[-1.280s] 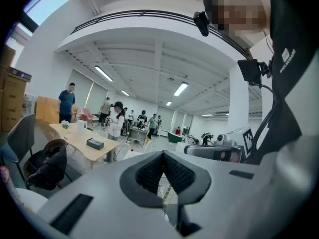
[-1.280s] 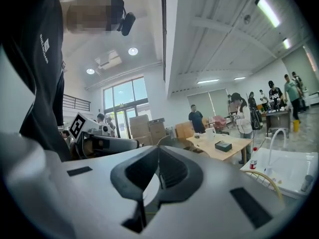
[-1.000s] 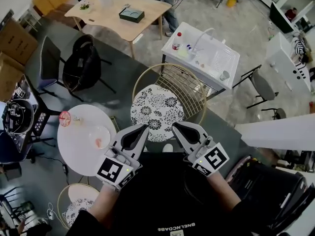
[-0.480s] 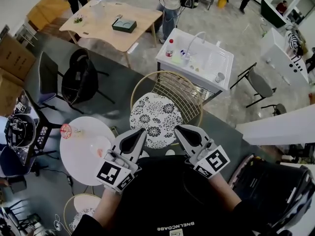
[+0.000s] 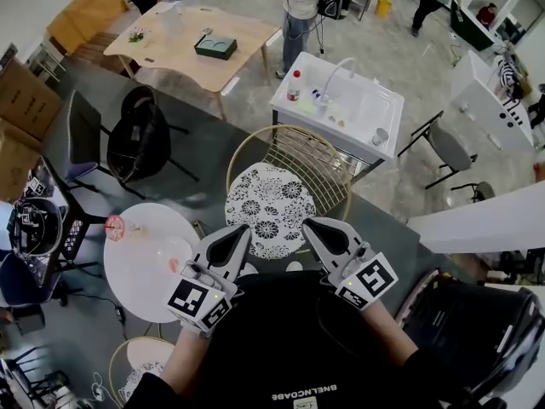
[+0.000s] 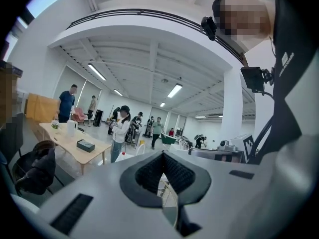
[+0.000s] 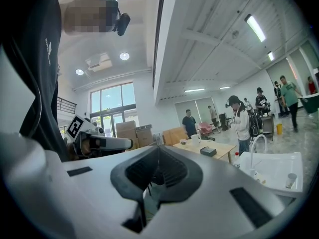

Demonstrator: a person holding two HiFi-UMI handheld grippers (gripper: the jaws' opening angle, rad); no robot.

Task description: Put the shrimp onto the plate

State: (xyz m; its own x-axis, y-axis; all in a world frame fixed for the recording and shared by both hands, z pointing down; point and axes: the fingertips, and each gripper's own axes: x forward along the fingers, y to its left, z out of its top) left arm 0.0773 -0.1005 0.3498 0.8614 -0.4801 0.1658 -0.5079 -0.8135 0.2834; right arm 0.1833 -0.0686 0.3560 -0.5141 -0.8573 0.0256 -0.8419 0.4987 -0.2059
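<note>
- Left tongs point(image 5: 242, 229): clenched. The left gripper view point(image 6: 162, 169) shows the two dark ribbed pads pressed together with nothing between them. They are held close in front of the person's torso and point away from the body.
- Right tongs point(image 5: 312, 224): clenched and empty. In the right gripper view point(image 7: 157, 169) the pads meet along a thin seam. They are level with the left tongs and apart from them.
- Round white counter point(image 5: 128, 271): stands at the person's left, below and beside the left tongs.
- Plate point(image 5: 167, 247): clear and faint, on the round counter near its right edge.
- Shrimp point(image 5: 174, 264): a small pink piece on the round counter, at the plate's near edge and just left of the left tongs' body. It is too small to tell whether it lies within the rim. Neither tongs touches it.
- Pink-red object point(image 5: 113, 227): at the counter's far left rim, well apart from the plate.
- Chair point(image 5: 269, 196): patterned round seat with a gold wire back, directly ahead of both tongs.
- White sink unit point(image 5: 366, 113): beyond the chair.
- Wooden counter point(image 5: 183, 32): further off, carrying a dark box point(image 5: 215, 47).
</note>
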